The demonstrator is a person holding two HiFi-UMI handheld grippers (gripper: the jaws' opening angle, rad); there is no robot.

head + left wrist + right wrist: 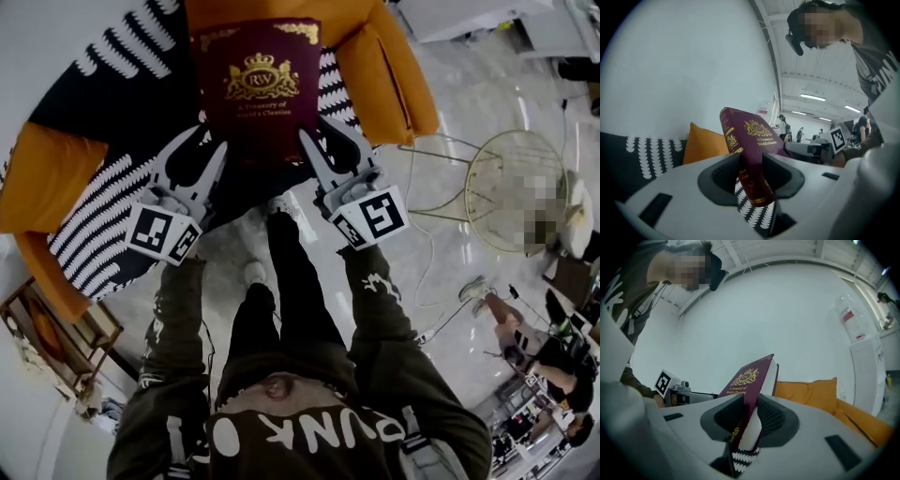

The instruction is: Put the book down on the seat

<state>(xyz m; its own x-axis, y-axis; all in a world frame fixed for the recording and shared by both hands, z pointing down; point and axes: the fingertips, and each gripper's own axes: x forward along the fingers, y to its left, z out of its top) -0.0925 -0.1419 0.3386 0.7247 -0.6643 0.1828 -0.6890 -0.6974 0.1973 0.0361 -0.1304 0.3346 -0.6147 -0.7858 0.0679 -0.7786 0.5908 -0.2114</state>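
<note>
A person stands at an orange upholstered armchair [392,82] and holds a book [258,84] over it with a pair of tongs in each hand. On the left, the left tongs [211,141] are closed firmly on the near corner of the book's spine side. The left gripper view shows its two dark, ribbed pads [723,176] pressed flat against the covers. In the middle, the book is a thick hardback with a smooth maroon cover, a gold crown crest and gold lettering. Its long axis runs straight away from the person towards the chair back, and its far end is tilted upwards. On the right, the right tongs [317,127] are clamped in the same way on the near corner of the open-page side, where the pale block of pages shows between the pads. The jaws stand wide to take the book's thickness. Both tongs hold the near short edge, level with each other, so neither hand is nearer. The seat [246,183] lies directly below and just beyond the tongs. It is covered by a soft black throw [103,216] with rows of white scalloped marks, and plump orange cushions [701,145] sit behind. The views do not show whether the book's lower edge already touches the fabric.
</note>
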